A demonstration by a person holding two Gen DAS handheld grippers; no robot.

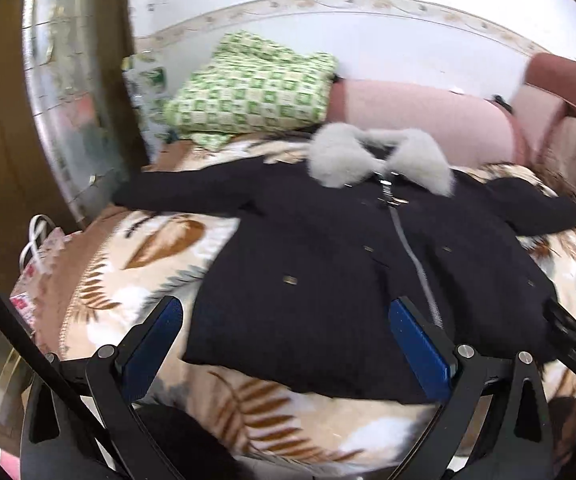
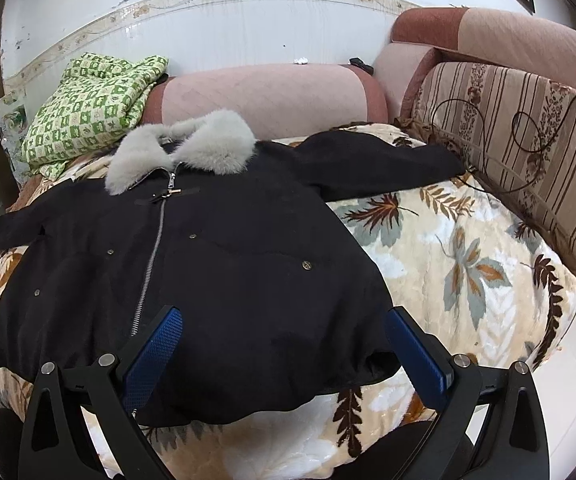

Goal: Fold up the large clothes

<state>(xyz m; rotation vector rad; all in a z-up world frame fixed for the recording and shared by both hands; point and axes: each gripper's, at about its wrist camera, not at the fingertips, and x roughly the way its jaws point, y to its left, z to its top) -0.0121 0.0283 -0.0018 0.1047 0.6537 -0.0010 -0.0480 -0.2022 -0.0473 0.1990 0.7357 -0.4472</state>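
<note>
A black coat (image 2: pixel 216 264) with a grey fur collar (image 2: pixel 180 148) lies front-up and zipped on the bed, spread over a leaf-print blanket (image 2: pixel 460 248) — collar toward the far edge by the pink bolster (image 2: pixel 272 96), hem toward the near edge. Both sleeves are stretched out sideways; the one toward the bed's right edge ends near a striped cushion (image 2: pixel 528 152), the other reaches the left edge, its cuff hard to make out in the blurred left wrist view.

The left gripper (image 1: pixel 284 320) hovers over the hem on the coat's left half, its blue-padded fingers (image 1: pixel 160 340) spread wide and holding nothing. The right gripper (image 2: pixel 282 320) hovers over the hem on the right half, fingers (image 2: pixel 416 352) likewise wide apart and empty; part of it shows at the right rim of the left wrist view.

A folded green checked quilt (image 2: pixel 96 108) sits at the far left corner. The near hem is partly hidden behind the gripper frames — whether either finger touches the cloth cannot be told.
</note>
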